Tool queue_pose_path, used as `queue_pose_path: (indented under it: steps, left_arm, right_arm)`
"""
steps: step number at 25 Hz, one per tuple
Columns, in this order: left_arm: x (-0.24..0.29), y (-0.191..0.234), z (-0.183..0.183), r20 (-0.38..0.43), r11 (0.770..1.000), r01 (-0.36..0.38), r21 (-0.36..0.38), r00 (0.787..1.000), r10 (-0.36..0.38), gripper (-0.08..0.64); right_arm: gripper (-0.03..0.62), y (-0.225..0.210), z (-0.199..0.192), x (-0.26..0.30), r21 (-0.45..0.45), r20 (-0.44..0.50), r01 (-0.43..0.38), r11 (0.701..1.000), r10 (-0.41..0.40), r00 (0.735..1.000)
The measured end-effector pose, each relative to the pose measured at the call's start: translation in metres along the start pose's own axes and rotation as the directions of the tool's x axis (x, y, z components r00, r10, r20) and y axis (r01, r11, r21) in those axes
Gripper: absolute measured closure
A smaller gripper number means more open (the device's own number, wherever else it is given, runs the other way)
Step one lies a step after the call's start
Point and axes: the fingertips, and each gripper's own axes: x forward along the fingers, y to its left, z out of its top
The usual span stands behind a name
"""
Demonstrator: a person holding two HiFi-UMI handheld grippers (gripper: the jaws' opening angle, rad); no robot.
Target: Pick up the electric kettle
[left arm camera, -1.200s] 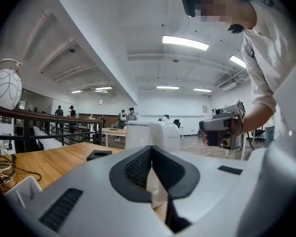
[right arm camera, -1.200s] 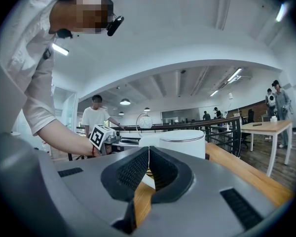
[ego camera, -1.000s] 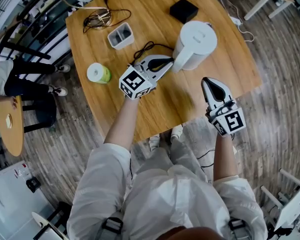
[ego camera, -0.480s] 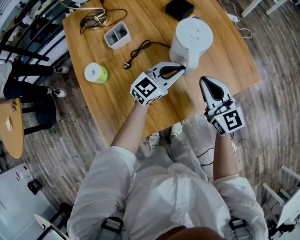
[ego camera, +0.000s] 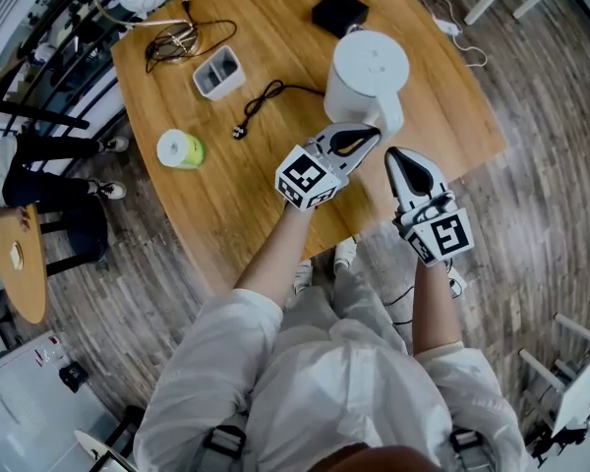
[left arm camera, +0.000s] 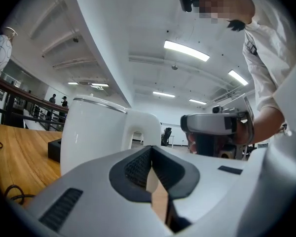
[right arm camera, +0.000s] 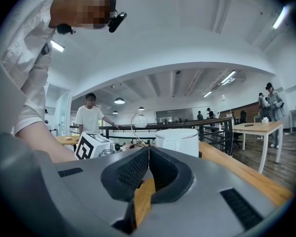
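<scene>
- The electric kettle [ego camera: 367, 67] stood upright on the far right part of the table [ego camera: 231, 200]. Its handle [left arm camera: 142, 125] faced the near side, towards the person.
- The left tool [ego camera: 367, 136] was fully closed and held nothing. It pointed level, with its tip just beside the handle. Contact could not be confirmed from either view.
- The right tool [ego camera: 398, 157] was also closed and empty. It hung off the near right edge of the table, just right of the left tool.
- The step in hand appeared to be the approach to the handle. No grasp had been made.
- The jaws would first need to part wide enough to pass one pad through the handle loop and one outside it.
- A grip high on the handle, close to the body, would probably limit swing on the lift.
- The lift was best kept straight up, since a kettle of unknown fill could tip forward.
- The black cable [ego camera: 275, 94] lay left of the kettle and looked clear of the path.
</scene>
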Motion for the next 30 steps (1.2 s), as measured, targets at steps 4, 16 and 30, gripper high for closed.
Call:
queue_pose_path:
  steps: [4, 16, 30]
  left_arm:
    - [0.0, -0.002, -0.001, -0.008, 1.0, 0.006, 0.003, 1.0, -0.005, 0.552]
    - [-0.093, 0.036, 0.023, -0.015, 0.987, -0.13, 0.09, 0.991, 0.132, 0.552]
    - [-0.101, 0.044, 0.035, 0.011, 0.982, -0.164, 0.093, 0.986, 0.164, 0.552]
  right_arm:
    - [0.58, -0.003, -0.002, 0.002, 0.001, -0.004, 0.011, 1.0, -0.011, 1.0]
    - [0.58, 0.006, -0.043, 0.046, 0.055, -0.016, 0.14, 0.989, -0.139, 0.99]
    - [0.58, -0.016, -0.061, 0.044, -0.066, -0.09, 0.223, 0.973, -0.229, 0.969]
